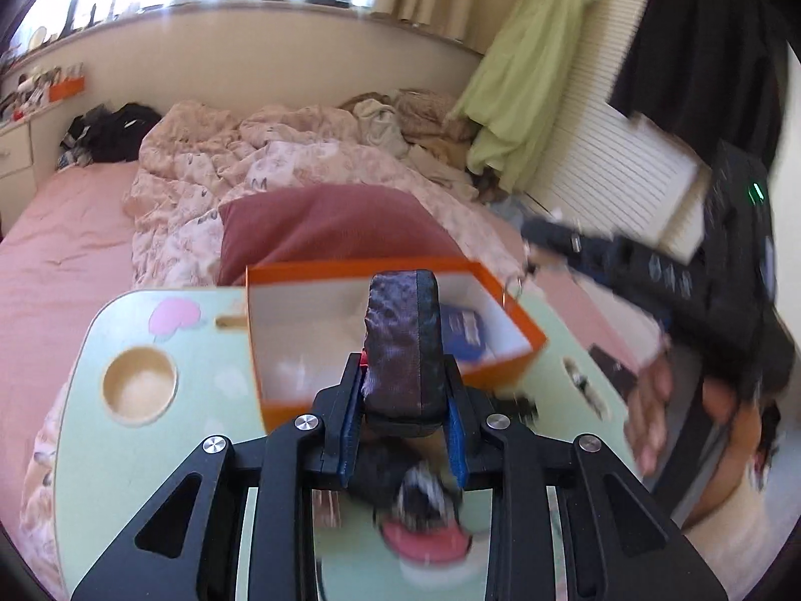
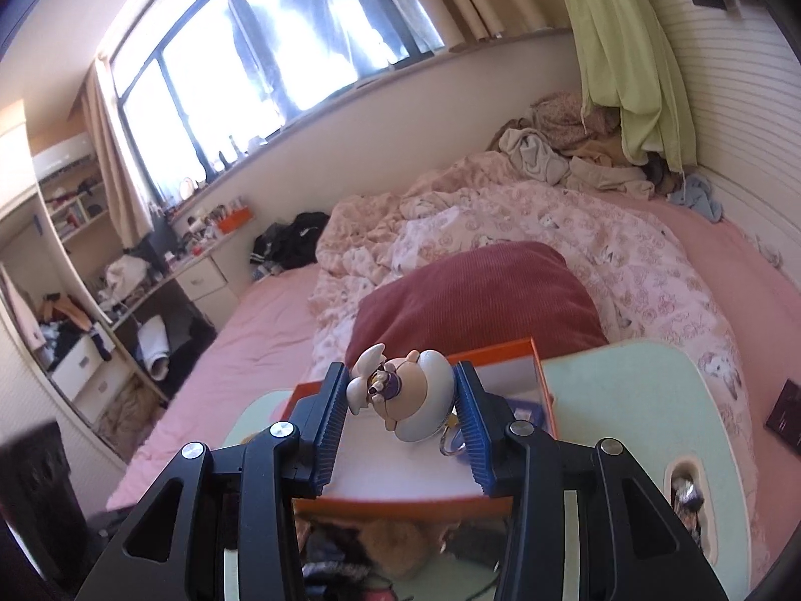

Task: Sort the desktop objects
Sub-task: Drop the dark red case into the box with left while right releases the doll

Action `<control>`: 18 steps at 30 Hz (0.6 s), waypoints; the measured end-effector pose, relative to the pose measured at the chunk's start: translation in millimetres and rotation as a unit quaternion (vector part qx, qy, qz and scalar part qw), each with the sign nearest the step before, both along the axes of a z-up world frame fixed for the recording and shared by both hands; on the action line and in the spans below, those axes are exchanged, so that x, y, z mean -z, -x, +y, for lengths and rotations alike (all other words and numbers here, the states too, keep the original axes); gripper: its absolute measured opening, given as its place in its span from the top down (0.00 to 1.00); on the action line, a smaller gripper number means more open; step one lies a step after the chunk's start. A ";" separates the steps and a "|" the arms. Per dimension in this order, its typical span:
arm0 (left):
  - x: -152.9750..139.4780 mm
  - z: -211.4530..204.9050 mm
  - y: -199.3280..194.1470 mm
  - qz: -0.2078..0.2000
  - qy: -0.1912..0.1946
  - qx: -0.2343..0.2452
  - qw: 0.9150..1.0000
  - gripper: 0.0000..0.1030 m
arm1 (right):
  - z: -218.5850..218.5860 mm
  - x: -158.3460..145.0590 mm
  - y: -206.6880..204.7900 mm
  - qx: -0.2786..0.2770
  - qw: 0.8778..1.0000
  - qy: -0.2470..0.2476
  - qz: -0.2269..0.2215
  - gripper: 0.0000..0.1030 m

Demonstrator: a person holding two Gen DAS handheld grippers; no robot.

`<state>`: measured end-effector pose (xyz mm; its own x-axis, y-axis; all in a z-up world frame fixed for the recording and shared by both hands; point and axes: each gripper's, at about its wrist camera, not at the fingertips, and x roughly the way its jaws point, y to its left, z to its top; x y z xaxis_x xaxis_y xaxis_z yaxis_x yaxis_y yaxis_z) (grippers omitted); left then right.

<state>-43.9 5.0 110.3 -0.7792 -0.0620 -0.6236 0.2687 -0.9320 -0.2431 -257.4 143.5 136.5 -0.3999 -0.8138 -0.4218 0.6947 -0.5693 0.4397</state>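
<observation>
My left gripper (image 1: 404,370) is shut on a dark purple and black pouch (image 1: 400,330), which stands upright between the blue pads. Just behind it is an orange box (image 1: 350,266) with a white inside and a blue item (image 1: 468,335) in it. In the right wrist view my right gripper (image 2: 400,375) is shut on a small white and pink winged figure (image 2: 405,400) with a key ring (image 2: 450,443), held over the orange box (image 2: 543,375). In the left wrist view the right gripper (image 1: 550,240) is a blur at the box's right corner.
The box sits on a pale green lap table (image 1: 100,451) with a round cup recess (image 1: 140,384) and a side slot (image 2: 683,486). Blurred dark and pink things (image 1: 420,516) lie under my left gripper. A hand (image 1: 651,410) is at the right. A dark red pillow (image 2: 475,295) lies behind the table.
</observation>
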 end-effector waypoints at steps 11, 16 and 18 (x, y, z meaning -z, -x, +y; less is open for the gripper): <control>33.0 -12.5 -31.0 -0.021 -0.012 -0.052 0.998 0.37 | 17.2 27.2 0.4 0.028 0.997 0.018 -0.071 0.36; 57.4 14.8 -61.3 -0.094 0.038 -0.046 0.994 0.29 | 32.2 53.7 -51.1 0.017 0.996 -0.071 -0.047 0.36; 73.7 23.8 -69.6 -0.119 0.038 -0.042 0.991 0.29 | 30.4 75.5 -70.6 0.014 0.991 -0.122 -0.044 0.36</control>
<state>25.7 28.8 36.6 -0.6008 -0.1741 -0.7802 0.3870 -0.9173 -0.0933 -186.8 173.9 61.1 -0.3737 -0.6725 -0.6388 0.6421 -0.6846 0.3450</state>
